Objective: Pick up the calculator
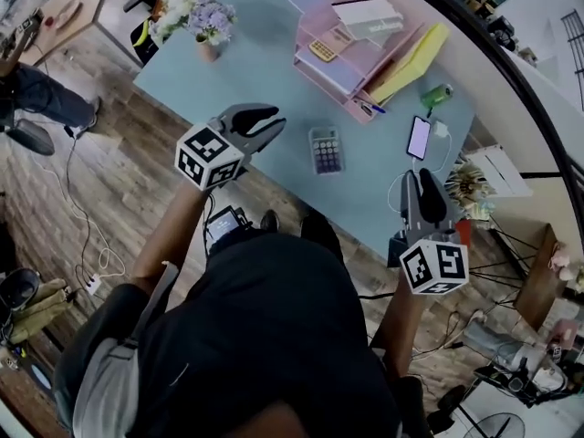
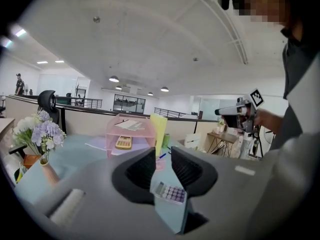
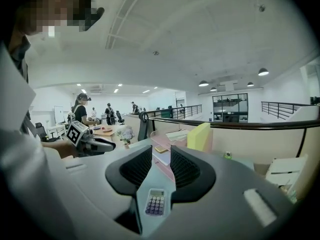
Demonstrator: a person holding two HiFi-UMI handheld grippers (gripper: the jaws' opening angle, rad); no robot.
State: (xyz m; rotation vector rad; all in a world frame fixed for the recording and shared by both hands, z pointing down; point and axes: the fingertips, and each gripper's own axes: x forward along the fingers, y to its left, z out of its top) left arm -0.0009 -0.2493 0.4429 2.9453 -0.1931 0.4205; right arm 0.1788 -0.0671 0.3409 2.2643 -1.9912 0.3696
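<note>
Calculator (image 1: 326, 150) with purple keys lies flat on the blue table (image 1: 265, 71), touched by nothing. Left gripper (image 1: 274, 124) and right gripper (image 1: 420, 179) are squeezed closed and empty. Both point at it, maybe to reach it.

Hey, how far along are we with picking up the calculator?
Nothing is done yet: the calculator lies flat on the blue table, untouched. In hand: the left gripper and right gripper hover on either side of it, both shut and empty. Left to do: open one, lower it onto the calculator, close, lift.
</note>
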